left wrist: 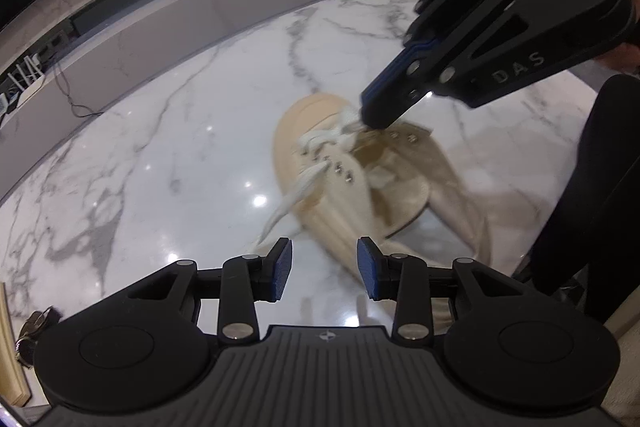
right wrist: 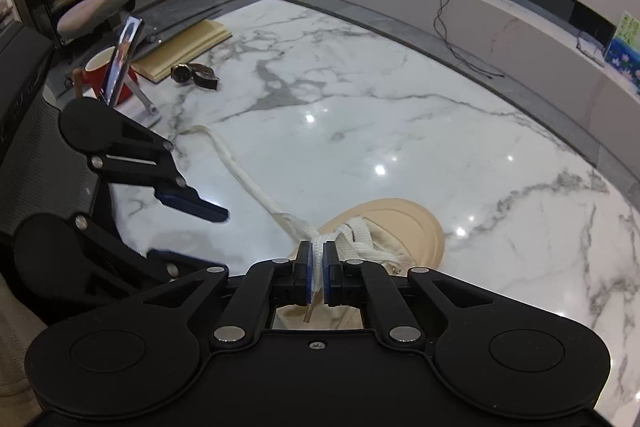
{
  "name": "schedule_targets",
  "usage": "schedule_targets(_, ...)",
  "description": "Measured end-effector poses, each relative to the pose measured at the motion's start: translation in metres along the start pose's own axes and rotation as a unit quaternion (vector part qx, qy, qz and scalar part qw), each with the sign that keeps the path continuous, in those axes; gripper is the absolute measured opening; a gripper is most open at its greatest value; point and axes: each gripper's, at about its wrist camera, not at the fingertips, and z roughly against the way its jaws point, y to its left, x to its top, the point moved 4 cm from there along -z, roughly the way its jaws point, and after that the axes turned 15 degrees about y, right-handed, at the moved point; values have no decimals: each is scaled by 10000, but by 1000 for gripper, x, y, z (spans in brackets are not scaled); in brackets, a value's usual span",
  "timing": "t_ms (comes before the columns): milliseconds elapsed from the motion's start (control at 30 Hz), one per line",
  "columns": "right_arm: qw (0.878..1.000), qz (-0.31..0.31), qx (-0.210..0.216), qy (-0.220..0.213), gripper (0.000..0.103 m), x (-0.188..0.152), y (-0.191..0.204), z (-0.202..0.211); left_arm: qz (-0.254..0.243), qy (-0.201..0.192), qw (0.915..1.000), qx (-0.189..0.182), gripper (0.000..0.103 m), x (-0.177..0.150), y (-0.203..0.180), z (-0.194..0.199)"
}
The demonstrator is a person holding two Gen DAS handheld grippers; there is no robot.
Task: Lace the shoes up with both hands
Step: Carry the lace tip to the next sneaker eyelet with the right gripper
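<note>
A beige canvas shoe (left wrist: 352, 183) lay on the white marble surface (left wrist: 180, 131). The right tool (right wrist: 319, 259) loosely enclosed its flat white lace (right wrist: 256, 187), pads slightly parted; the left tool (left wrist: 324, 267) stood released, empty.

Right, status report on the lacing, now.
Left gripper open, empty, hovering short of the shoe. Right gripper has the lace end between its pads, jaws barely apart. Other lace trails loose across the table. Nothing in the way.
</note>
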Motion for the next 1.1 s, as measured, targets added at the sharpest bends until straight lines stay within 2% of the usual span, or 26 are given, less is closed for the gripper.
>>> schedule_targets(100,9999,-28,55,-85,23,-3,0,3,-15,-74,10000,-36,34,3,-2,1)
schedule_targets(267,9999,63,89,-28,24,-6,0,7,1,-158,9998,-93,34,6,-1,3)
schedule_targets(400,9996,247,-115,100,24,-10,-1,6,-10,-164,9998,-128,34,6,-1,3)
schedule_targets(533,9957,820,-264,330,24,-14,10,-2,-58,-125,9996,-232,34,6,-2,3)
schedule_targets(700,9806,1834,-421,554,24,-16,34,-16,-102,-47,9995,-297,34,5,-1,1)
schedule_targets(800,9628,2564,-518,674,23,-17,46,-28,-114,-3,9995,-290,34,5,0,0)
schedule_targets(900,9340,3393,-699,877,23,-21,55,-41,-167,8,9993,-321,34,5,0,0)
schedule_targets(967,9066,3989,-869,1066,23,-23,59,-52,-245,37,9990,-370,34,4,-1,0)
schedule_targets(1067,8865,4400,-821,1178,23,-24,62,-60,-390,98,9982,-451,34,4,-3,-1)
schedule_targets(1100,8840,4449,-801,1190,23,-24,62,-61,-438,119,9978,-478,34,4,-3,-1)
